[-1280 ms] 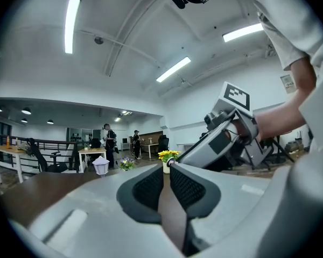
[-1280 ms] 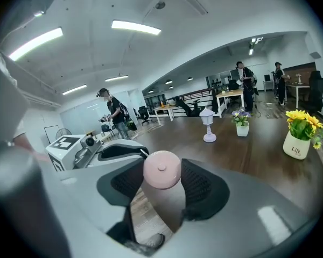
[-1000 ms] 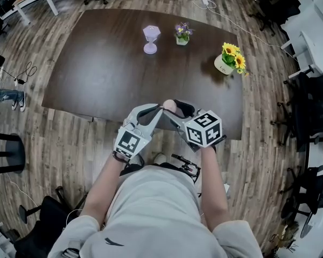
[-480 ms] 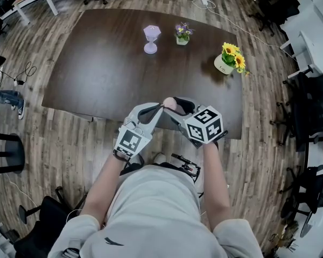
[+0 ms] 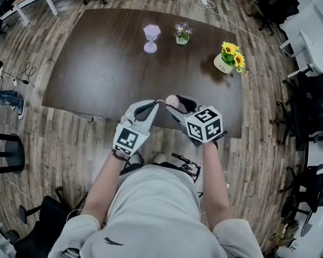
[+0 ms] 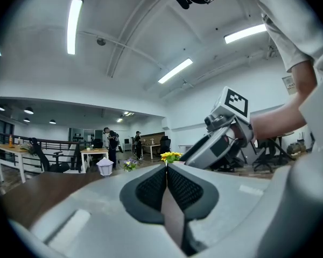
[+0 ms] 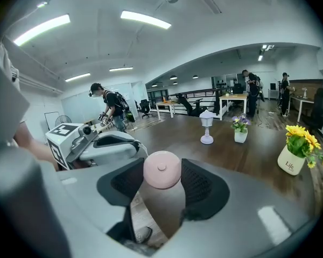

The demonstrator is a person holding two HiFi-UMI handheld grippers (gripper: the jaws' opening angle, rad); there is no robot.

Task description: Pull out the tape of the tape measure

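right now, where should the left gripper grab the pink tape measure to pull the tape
Probably the thin white tape end at the left rim of the round tape measure, coming from the left. The right gripper pinches the case's sides, leaving that rim free. The left gripper is closing its jaws there, though nothing shows between them.

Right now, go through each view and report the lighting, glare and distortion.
Head view: even light, soft shadows on the table, floorboards bowed by the wide lens. Left gripper view: ceiling strip lights blow out white, dark round vignette. Right gripper view: same vignette, pink tape measure sharp, sunflower pot leaning near the edge.
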